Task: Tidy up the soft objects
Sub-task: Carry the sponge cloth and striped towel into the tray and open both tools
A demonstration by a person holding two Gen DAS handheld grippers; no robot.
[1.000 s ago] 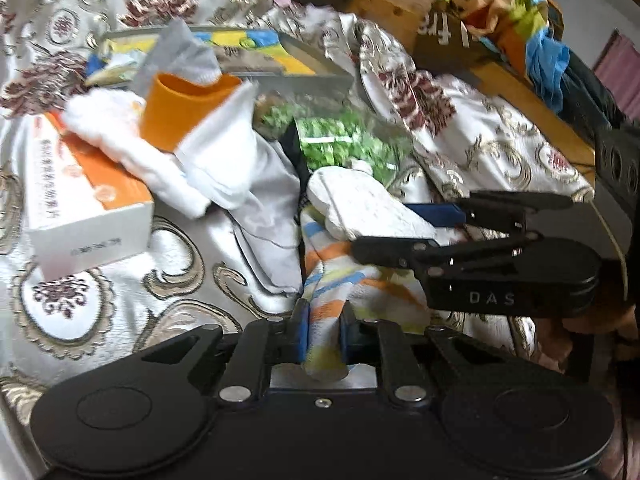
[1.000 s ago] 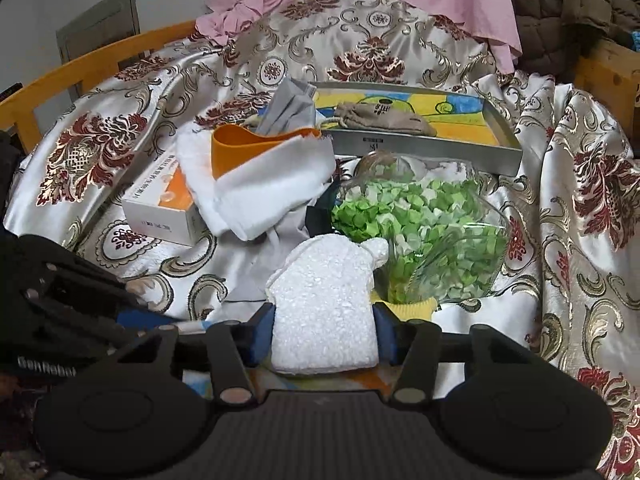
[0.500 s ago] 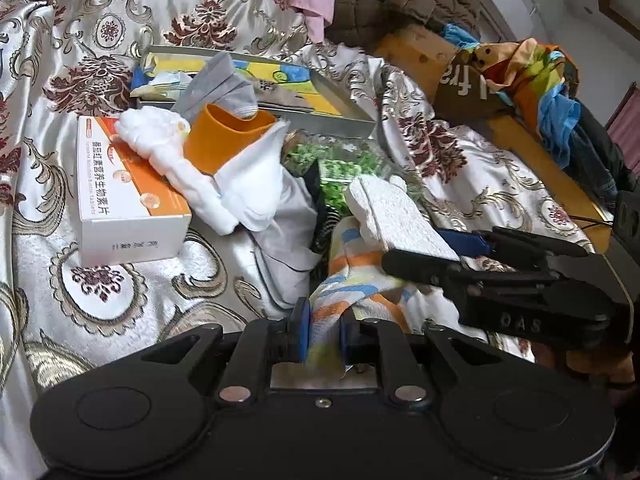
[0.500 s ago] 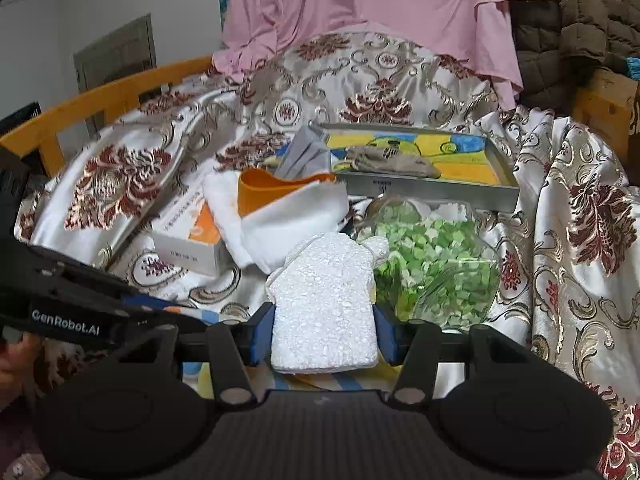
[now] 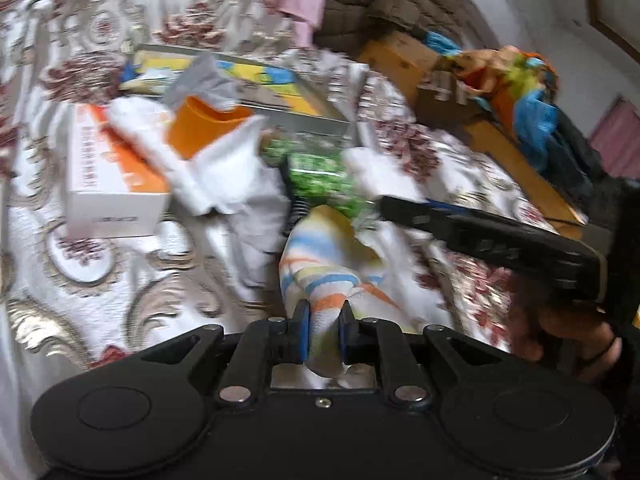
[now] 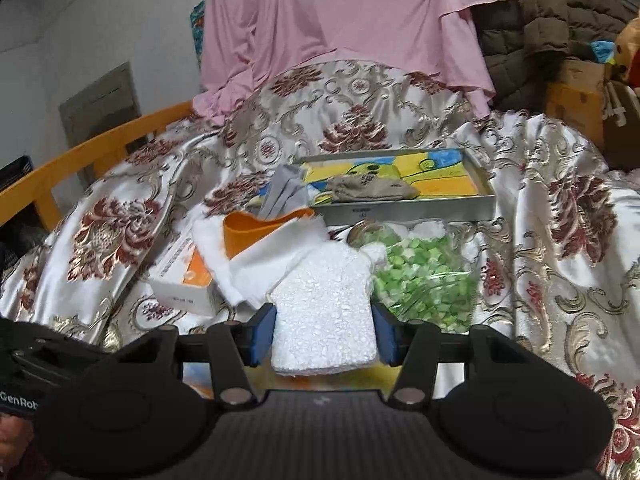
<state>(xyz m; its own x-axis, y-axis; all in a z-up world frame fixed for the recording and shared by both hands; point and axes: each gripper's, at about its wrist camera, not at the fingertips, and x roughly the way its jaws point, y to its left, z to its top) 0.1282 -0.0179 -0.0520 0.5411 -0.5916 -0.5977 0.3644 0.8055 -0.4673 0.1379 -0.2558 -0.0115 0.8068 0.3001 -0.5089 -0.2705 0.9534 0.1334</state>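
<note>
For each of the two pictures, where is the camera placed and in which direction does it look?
Left wrist: on the left gripper, looking down over the patterned bedspread; it is shut on a striped cloth, and the right gripper and a hand show.
Right wrist: on the right gripper, facing a pink cloth; it grips a white sponge.
Shared: orange cup, metal tray, bag of green pieces.

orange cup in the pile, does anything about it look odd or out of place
Yes. The orange cup is a hard item among soft things: a grey cloth is stuffed into its mouth and a white cloth drapes over its front. It leans against the white and orange box rather than standing clear.
</note>
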